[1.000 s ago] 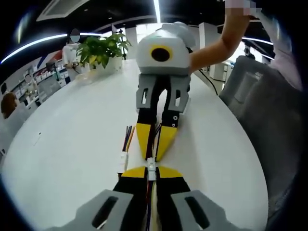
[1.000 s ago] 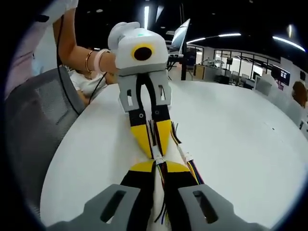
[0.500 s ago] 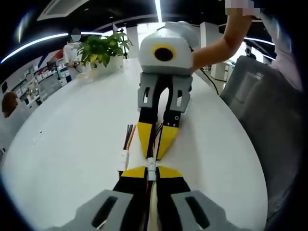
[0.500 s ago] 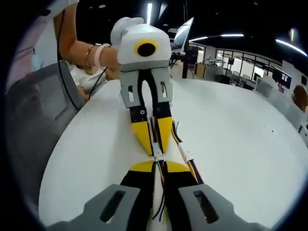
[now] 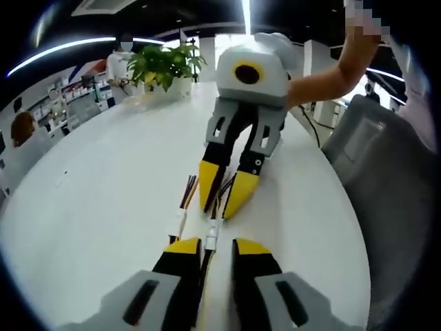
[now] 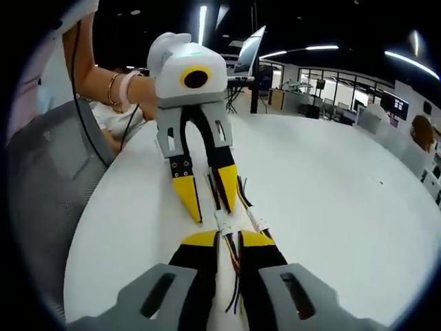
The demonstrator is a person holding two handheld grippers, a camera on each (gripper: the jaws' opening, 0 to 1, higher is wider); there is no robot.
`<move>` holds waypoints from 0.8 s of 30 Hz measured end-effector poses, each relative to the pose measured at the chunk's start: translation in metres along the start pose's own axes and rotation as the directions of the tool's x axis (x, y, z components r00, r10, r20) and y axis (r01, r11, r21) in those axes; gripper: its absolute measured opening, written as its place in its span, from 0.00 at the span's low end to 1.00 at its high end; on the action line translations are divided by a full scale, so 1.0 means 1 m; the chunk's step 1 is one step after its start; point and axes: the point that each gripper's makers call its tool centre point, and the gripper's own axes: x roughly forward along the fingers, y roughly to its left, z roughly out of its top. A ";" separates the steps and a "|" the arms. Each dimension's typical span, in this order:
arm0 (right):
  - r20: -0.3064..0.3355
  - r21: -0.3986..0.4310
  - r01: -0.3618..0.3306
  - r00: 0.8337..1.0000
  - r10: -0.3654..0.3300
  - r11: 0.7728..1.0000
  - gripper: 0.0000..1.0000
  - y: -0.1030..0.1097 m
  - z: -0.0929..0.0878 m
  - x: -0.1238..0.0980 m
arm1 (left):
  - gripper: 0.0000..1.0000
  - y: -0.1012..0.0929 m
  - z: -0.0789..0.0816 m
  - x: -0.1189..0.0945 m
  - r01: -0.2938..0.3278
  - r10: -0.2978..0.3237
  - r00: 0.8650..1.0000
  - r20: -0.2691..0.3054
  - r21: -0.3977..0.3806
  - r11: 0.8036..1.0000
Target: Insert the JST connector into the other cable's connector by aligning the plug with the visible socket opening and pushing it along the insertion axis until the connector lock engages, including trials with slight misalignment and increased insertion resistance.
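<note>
The joined white JST connector pair [image 5: 211, 234] lies on the white table [image 5: 96, 207], its wires running off toward both grippers. My left gripper [image 5: 217, 247] is open, its yellow-tipped jaws standing either side of the connector without pinching it. My right gripper [image 5: 217, 210] faces it from the far side, also open, with wires passing between its tips. In the right gripper view the connector pair [image 6: 224, 222] sits just ahead of my right gripper [image 6: 228, 240], and the left gripper [image 6: 212, 210] beyond it has its jaws clearly spread.
A second cable with a white connector [image 5: 180, 222] and coloured wires lies just left of the joined pair, its connector [image 6: 256, 222] also in the right gripper view. A potted plant [image 5: 162, 65] stands at the table's far end. A grey chair [image 5: 386, 172] flanks the table edge.
Both grippers were shut on the connector halves, tip to tip. Now both sets of jaws have spread and drawn slightly back, leaving the joined connector on the table.
</note>
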 end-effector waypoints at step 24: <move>0.046 0.110 0.133 0.989 -0.139 0.985 0.39 0.015 0.037 -0.054 | 0.51 -0.018 0.048 -0.081 -0.149 0.210 0.943 0.257 -0.239 0.960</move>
